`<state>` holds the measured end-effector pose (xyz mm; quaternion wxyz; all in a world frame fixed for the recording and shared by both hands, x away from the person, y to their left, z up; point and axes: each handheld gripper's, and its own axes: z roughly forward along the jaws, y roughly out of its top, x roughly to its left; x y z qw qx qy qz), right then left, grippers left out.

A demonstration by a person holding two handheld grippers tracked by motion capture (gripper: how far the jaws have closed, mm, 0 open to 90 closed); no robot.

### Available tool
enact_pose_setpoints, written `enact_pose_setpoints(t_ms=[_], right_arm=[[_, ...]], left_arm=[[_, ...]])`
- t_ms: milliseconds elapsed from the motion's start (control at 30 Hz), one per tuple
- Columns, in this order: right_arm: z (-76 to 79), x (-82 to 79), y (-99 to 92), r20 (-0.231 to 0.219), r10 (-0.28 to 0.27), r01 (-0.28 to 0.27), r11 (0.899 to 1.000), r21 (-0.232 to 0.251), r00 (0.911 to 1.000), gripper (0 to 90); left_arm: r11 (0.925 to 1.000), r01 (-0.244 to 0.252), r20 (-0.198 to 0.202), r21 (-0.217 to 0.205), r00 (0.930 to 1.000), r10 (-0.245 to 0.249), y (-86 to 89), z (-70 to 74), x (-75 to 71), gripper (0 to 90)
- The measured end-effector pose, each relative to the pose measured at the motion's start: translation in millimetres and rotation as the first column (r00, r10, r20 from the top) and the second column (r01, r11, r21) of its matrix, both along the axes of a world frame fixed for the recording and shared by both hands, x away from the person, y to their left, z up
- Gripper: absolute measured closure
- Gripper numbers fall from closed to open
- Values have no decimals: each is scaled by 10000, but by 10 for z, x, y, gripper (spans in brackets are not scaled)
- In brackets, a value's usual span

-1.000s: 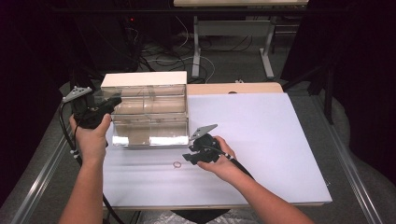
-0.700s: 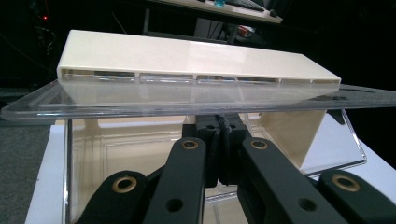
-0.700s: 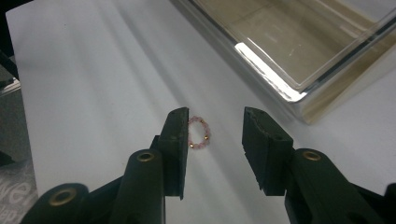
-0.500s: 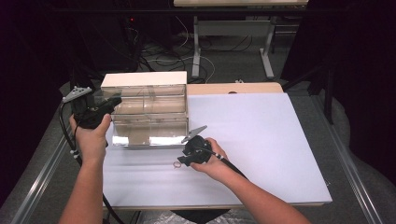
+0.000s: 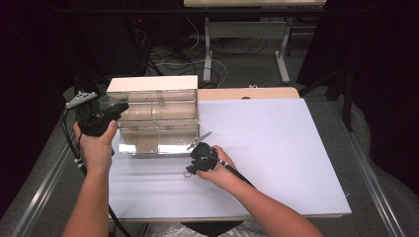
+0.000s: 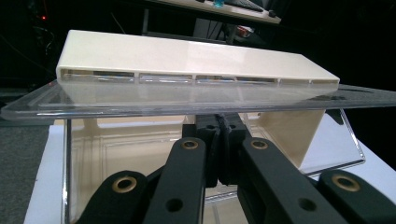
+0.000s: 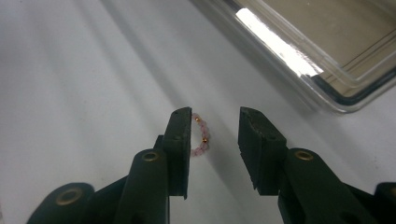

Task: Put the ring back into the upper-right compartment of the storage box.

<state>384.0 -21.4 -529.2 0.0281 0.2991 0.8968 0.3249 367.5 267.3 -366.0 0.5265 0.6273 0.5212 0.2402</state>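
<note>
Right gripper [image 7: 212, 135], jaws apart and just now closing, poised over a small pink bead ring [image 7: 201, 135] lying on the white table sheet [image 5: 276, 148] before the clear lidded box [image 5: 155, 116]; left gripper [image 6: 219, 140] pinched shut on the box's raised lid [image 6: 187, 100]; no legible writing.

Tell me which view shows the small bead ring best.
The right gripper view: the bead ring lies on the white sheet between the open right gripper jaws, pink beads distinct. The high view gives just a tiny loop below that gripper.
</note>
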Motion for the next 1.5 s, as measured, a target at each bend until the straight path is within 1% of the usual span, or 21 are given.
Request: enact_pose_setpoints(t_ms=[33,67,100,200,267,367,400,433,467,500,567,667,700,833,900,1100,1267,1333,1367,1433,1500], right_arm=[[0,0,0,0,0,0,10000,0,10000,656],[-1,0,11,88,-92,95,9996,-265,9999,664],[-11,2,31,-14,-162,162,9994,-312,9999,676],[-22,6,45,-123,-164,161,9996,-243,9998,682],[-24,6,60,-103,-262,258,9990,-355,9996,692],[-28,-1,81,-286,-261,254,9994,-237,9992,704],[-31,2,88,-121,-270,266,9990,-347,9996,707],[-27,-8,100,-230,-455,442,9977,-516,9987,711],[-29,-10,106,-285,-421,407,9981,-464,9987,717],[-40,2,110,-164,-209,203,9992,-334,9996,723],[-37,-8,127,-211,-386,375,9979,-525,9990,735],[-47,-12,151,-342,-416,394,9971,-644,9985,743],[-53,-5,155,-255,-311,294,9975,-642,9992,745],[-69,-8,182,-323,-485,456,9953,-855,9983,752],[-81,3,183,-228,-294,273,9958,-873,9993,756],[-106,3,199,-238,-263,234,9931,-1146,9994,765],[-123,3,207,-325,-134,99,9942,-1073,9994,788],[-108,-5,214,-188,-253,223,9893,-1441,9995,803],[-114,-6,214,-314,-342,298,9906,-1339,9989,808],[-123,3,210,-458,-217,168,9942,-1059,9987,822],[-119,-1,214,-429,-284,232,9930,-1159,9987,840]], left_arm=[[10000,3,-1,-3,10000,-3,1,0,0,900],[10000,4,0,-9,10000,-4,1,-1,0,900],[10000,3,-1,-16,10000,-3,1,-1,0,900],[10000,11,-8,-10,10000,-11,2,-1,1,900],[10000,9,-7,-28,10000,-9,3,-1,2,900],[10000,9,-1,21,10000,-9,6,0,2,900],[10000,14,-2,31,10000,-14,7,0,2,900],[10000,17,-2,29,10000,-17,7,0,2,900],[10000,19,-4,33,10000,-19,8,0,2,900],[10000,20,-1,29,10000,-20,7,0,3,900],[10000,25,-6,27,10000,-25,9,-1,3,900],[10000,26,-19,-32,10000,-26,6,-1,3,900],[10000,26,-18,-30,10000,-26,6,-1,3,900],[10000,29,-21,-37,10000,-29,7,-1,3,900],[10000,25,-4,25,10000,-25,10,-1,3,900],[10000,29,-20,-39,10000,-29,7,-2,4,900],[10000,27,-22,-53,10000,-27,7,-2,4,900],[10000,27,-23,-53,10000,-27,7,-2,4,900],[10000,28,-25,-56,10000,-29,8,-2,4,900],[10000,25,-23,-54,10000,-25,7,-2,4,900],[10000,28,-26,-58,10000,-28,8,-2,4,900]])
